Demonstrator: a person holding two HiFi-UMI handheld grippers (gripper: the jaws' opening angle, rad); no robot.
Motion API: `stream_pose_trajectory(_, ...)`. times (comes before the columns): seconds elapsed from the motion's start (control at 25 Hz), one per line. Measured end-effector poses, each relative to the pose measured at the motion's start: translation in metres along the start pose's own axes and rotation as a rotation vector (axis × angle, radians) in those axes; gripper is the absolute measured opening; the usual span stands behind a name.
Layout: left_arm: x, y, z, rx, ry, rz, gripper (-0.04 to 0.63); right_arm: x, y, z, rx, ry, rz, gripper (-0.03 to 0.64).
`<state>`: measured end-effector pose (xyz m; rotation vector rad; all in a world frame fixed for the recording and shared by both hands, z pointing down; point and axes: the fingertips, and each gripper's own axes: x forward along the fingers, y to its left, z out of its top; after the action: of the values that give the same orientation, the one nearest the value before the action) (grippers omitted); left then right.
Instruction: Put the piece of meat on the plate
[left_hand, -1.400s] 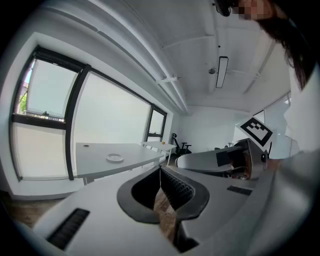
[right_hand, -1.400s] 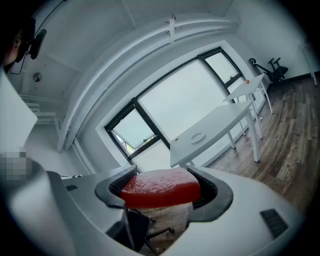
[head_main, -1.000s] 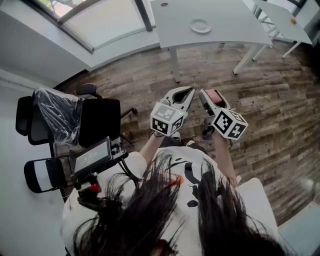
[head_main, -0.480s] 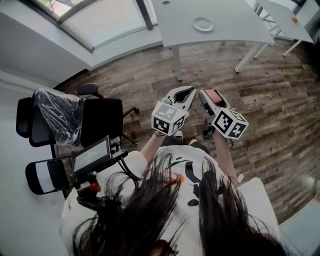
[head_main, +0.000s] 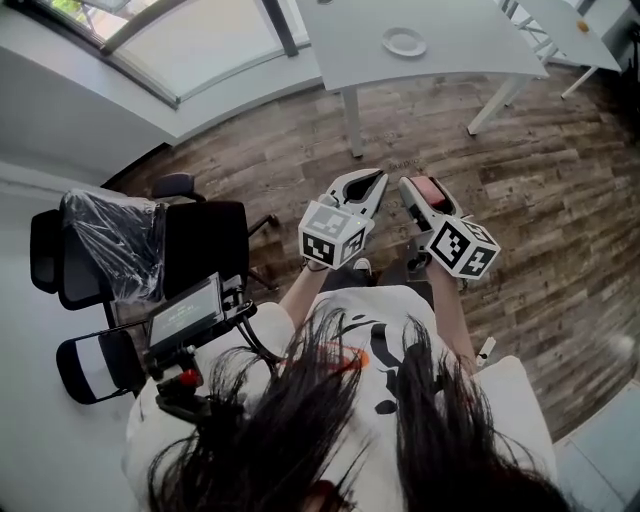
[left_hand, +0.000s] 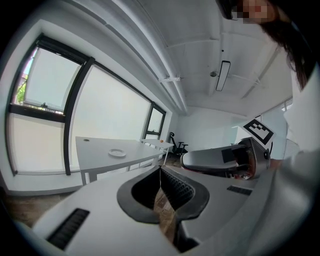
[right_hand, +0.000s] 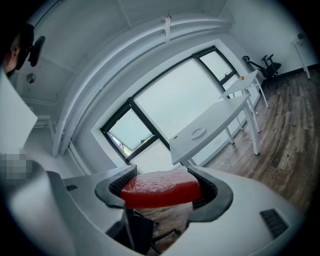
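My right gripper (head_main: 420, 192) is clamped on the piece of meat (right_hand: 160, 189), a red slab spanning both pads, held in the air well short of the white table (head_main: 470, 40). My left gripper (left_hand: 160, 175) has its jaws pressed together on nothing. The plate (head_main: 403, 41) sits on that table, back from its near edge. The slab looks soft and slick. I judge it could slide out short of the table if my squeeze eases or I swing, or it could land beside the plate. Black office chairs (head_main: 200, 240) stand to the table's left, off my line. Only wood floor (head_main: 560, 220) lies between me and the table.
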<state>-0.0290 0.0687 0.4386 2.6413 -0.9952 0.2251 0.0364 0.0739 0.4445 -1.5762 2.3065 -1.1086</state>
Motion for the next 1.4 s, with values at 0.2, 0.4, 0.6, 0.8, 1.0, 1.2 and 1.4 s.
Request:
stream_pose_trajectory(0.2,0.033,0.012,0.001,-0.023,0.033,-0.014,0.006,0.019,-0.025,0.014,0.032,0.026,-0.031,0.327)
stream_pose_trajectory(0.4,0.041,0.017,0.001,-0.027,0.032,-0.017,0.006,0.024,-0.031,0.016,0.036,0.03,-0.038,0.327)
stream_pose_trajectory(0.6,0.042,0.02,0.002,-0.011,0.018,-0.013,0.006,0.03,-0.032,0.019,0.029,0.019,-0.024,0.327)
stream_pose_trajectory(0.8,0.046,0.032,0.007,-0.005,-0.005,0.011,0.006,0.042,-0.032,0.027,0.008,0.01,0.0,0.327)
stream_pose_trajectory(1.0,0.121,0.059,0.032,-0.019,0.01,0.028,0.006,0.089,-0.076,0.083,0.016,0.038,0.002,0.327)
stream_pose_trajectory(1.2,0.173,0.069,0.05,-0.017,0.016,0.042,0.006,0.118,-0.106,0.122,0.012,0.055,0.024,0.327)
stream_pose_trajectory(1.4,0.211,0.078,0.064,-0.01,0.012,0.069,0.006,0.143,-0.128,0.15,0.013,0.074,0.055,0.327)
